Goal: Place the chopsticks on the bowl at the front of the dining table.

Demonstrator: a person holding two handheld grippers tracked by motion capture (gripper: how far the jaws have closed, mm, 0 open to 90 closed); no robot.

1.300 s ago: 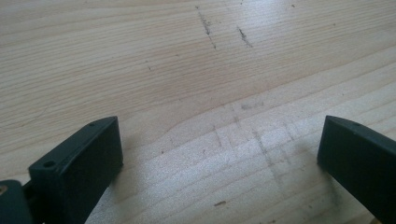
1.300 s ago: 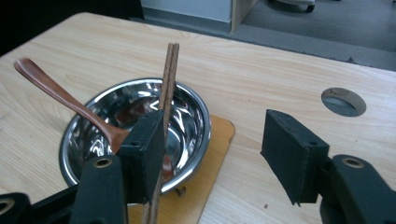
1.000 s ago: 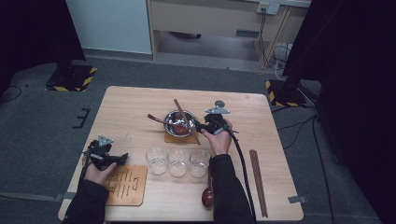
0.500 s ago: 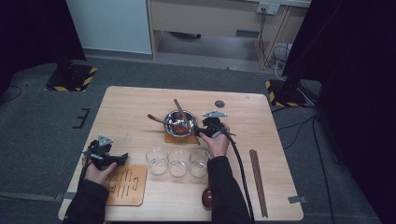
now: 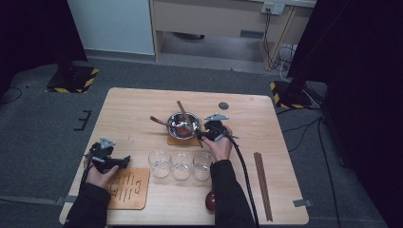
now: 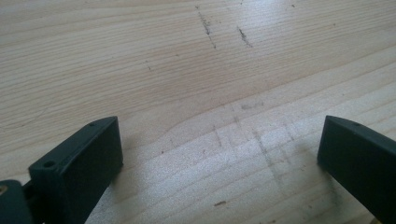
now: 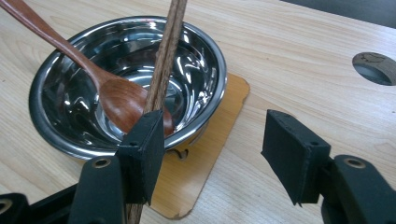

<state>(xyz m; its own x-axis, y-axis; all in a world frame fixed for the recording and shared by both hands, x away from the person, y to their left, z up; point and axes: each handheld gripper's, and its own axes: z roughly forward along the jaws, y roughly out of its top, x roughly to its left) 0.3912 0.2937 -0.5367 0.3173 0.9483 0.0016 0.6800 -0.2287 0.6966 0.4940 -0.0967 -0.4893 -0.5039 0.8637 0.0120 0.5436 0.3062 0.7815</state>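
While the left gripper (image 5: 107, 159) rests on the table (image 5: 142, 102) near its left edge, jaws spread wide over bare wood, a slotted wooden coaster (image 5: 127, 188) lies just beside it. Three empty glasses (image 5: 181, 165) stand in a row mid-table. Behind them a steel bowl (image 7: 126, 79) sits on a wooden mat (image 7: 205, 154), holding a wooden spoon (image 7: 119, 100) and chopsticks (image 7: 163, 60). The right gripper (image 7: 212, 144) is released, its left jaw touching the chopsticks.

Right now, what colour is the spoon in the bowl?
The spoon is reddish-brown wood, lying in the shiny silver bowl. The right gripper view shows it best.
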